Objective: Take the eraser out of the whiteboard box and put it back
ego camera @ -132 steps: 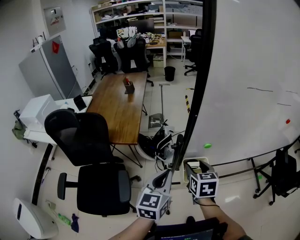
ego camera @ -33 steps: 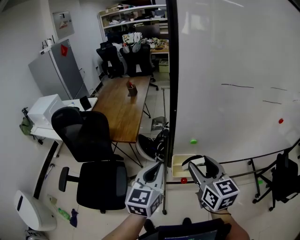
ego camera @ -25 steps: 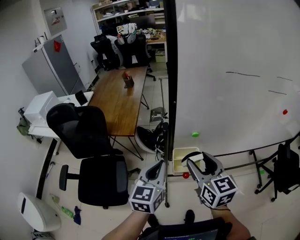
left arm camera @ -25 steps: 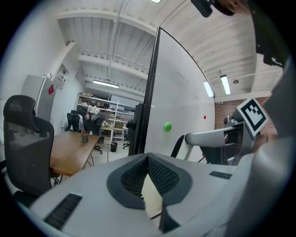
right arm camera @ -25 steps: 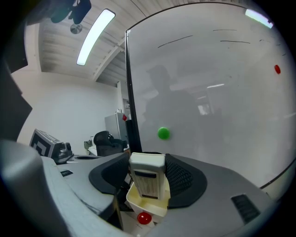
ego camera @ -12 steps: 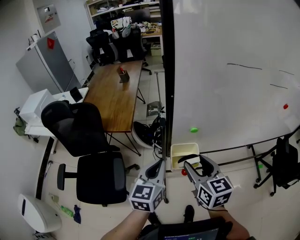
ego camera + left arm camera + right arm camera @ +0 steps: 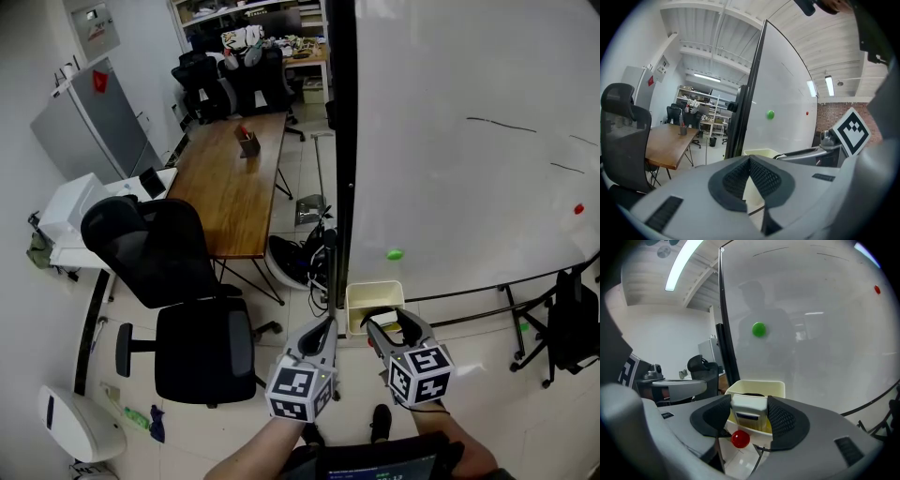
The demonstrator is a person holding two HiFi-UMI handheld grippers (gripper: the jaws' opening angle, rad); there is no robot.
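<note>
The left tool (image 7: 326,325), pressed together and empty, hangs beside the right tool (image 7: 388,321), which pinches the white eraser (image 7: 749,409). The cream box (image 7: 361,302), at the whiteboard's (image 7: 469,141) lower left corner, lies just ahead of and below the eraser, nearest the right tool. A second ago that tool was higher.

wooden surface (image 7: 234,192): pen holder (image 7: 248,143) near far edge | black office chair (image 7: 178,291): beside near left corner | whiteboard (image 7: 469,178): green magnet (image 7: 395,254), red magnet (image 7: 578,209), well apart
</note>
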